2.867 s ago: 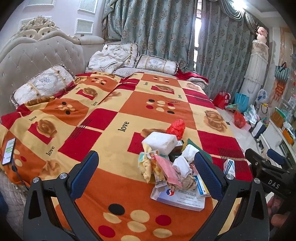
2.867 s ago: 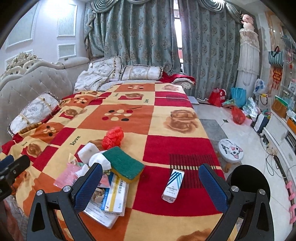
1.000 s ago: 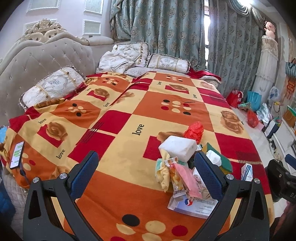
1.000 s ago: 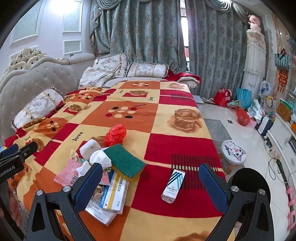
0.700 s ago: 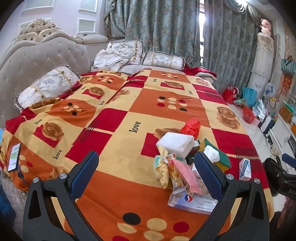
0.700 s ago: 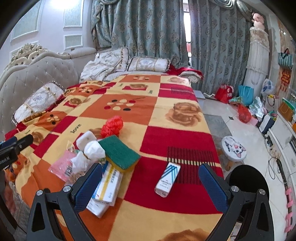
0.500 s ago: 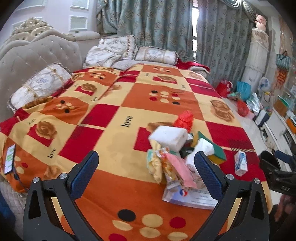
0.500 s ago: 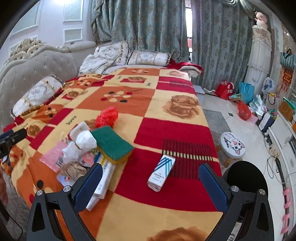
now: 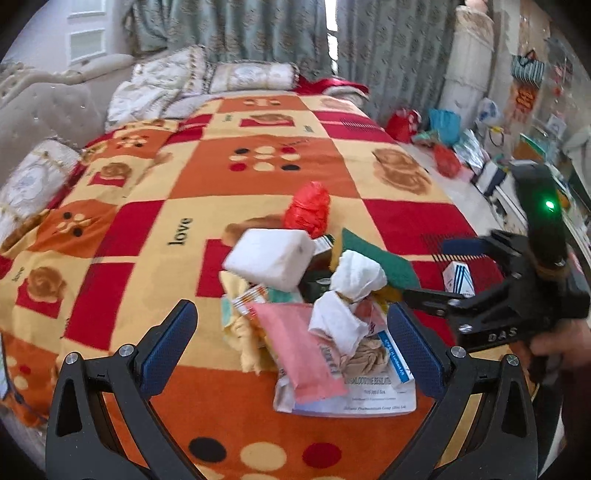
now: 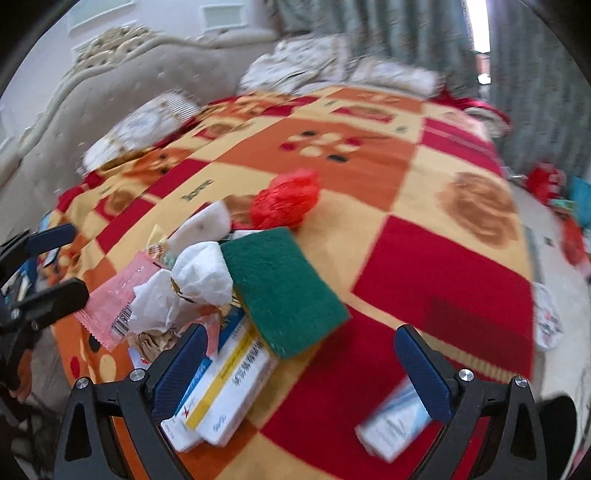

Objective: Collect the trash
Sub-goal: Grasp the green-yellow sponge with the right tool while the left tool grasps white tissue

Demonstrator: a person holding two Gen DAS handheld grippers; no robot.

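Your left tongs [image 9: 291,328] and right tongs [image 10: 299,354] both gape wide, holding nothing. The trash heap, with its green scouring pad [image 10: 282,286], crumpled white tissue [image 9: 356,275] and pink plastic wrapper [image 9: 299,347], lies on the orange-and-red checked bed blanket [image 9: 258,184] just ahead of them. A small blue-striped white box [image 10: 395,424] sits apart under your right tongs.

Tufted headboard [image 10: 92,107] left – patterned blanket [image 9: 258,155] over bed – teal curtains [image 9: 236,33] behind, daylight through gap.
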